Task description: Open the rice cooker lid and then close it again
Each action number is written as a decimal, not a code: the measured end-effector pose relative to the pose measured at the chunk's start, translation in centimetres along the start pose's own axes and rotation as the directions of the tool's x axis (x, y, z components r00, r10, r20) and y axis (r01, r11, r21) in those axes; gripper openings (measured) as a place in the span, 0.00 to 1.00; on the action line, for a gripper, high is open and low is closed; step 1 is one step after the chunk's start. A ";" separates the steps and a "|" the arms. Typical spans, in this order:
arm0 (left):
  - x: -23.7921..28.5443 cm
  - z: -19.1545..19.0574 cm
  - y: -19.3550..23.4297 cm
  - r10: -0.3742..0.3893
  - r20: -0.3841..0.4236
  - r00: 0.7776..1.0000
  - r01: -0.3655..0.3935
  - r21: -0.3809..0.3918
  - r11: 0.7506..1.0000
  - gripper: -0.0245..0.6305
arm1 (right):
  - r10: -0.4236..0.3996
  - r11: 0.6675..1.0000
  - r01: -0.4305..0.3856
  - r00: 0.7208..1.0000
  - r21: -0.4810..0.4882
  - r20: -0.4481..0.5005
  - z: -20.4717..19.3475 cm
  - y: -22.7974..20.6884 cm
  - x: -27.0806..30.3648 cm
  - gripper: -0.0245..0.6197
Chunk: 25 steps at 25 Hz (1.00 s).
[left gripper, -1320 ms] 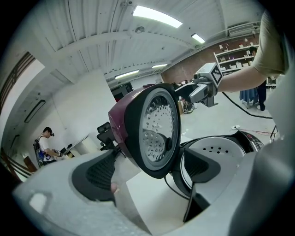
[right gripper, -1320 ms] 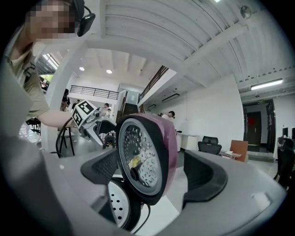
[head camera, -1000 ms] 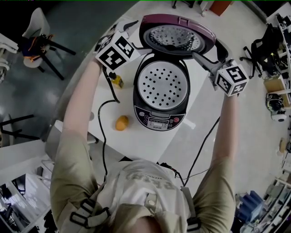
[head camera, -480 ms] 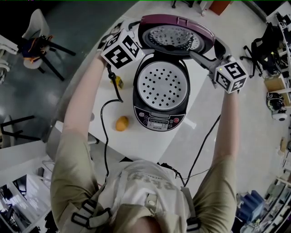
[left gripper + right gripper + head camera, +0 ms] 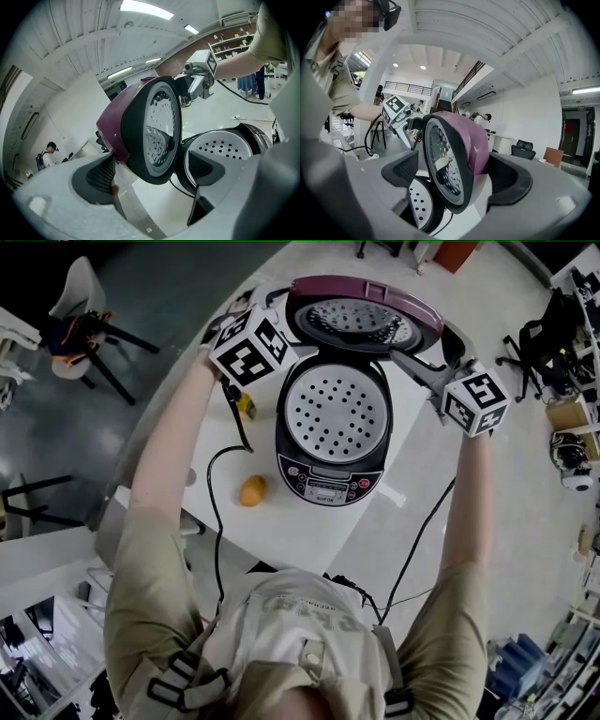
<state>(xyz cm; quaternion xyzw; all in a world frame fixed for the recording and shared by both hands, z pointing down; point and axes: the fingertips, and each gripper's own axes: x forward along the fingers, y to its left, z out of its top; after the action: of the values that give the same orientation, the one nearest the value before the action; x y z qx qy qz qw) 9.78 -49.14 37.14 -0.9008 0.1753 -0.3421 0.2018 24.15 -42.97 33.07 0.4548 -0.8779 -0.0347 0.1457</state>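
Note:
The rice cooker [image 5: 330,479] stands on the white table [image 5: 281,531]. Its purple lid [image 5: 366,296] is swung up and stands about upright over the perforated inner tray [image 5: 336,413]. My left gripper [image 5: 283,313] is at the lid's left edge. In the left gripper view the left gripper [image 5: 152,173] is open, the lid [image 5: 154,131] standing between its jaws with a gap on the inner-face side. My right gripper [image 5: 427,345] is at the lid's right edge. In the right gripper view the right gripper [image 5: 454,176] also straddles the lid [image 5: 459,154], open.
An orange fruit [image 5: 251,491] and a small yellow bottle [image 5: 244,406] lie left of the cooker. A black cable [image 5: 214,512] trails off the table's front edge. A chair [image 5: 80,310] stands on the floor at far left. People stand far off in the room.
The left gripper has rolled a little and edged closer to the lid's left rim. The right gripper and the lid have stayed where they were.

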 end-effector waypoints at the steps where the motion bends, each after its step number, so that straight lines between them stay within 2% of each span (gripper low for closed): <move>1: -0.2 0.0 -0.2 -0.002 -0.002 1.000 0.002 0.003 1.000 0.80 | 0.003 1.000 -0.003 1.000 -0.004 -0.001 0.0 0.2 -0.1 0.72; 25: -4.5 -2.1 -8.6 -0.035 -0.070 0.997 0.038 0.038 0.999 0.82 | 0.068 0.991 -0.082 0.990 -0.105 -0.127 -3.4 8.0 -4.7 0.73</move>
<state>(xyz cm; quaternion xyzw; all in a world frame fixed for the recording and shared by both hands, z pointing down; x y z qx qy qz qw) 6.72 -40.26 40.25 -0.8875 0.1590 -0.3799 0.2070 21.36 -34.23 36.76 0.4139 -0.8805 -0.0494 0.2256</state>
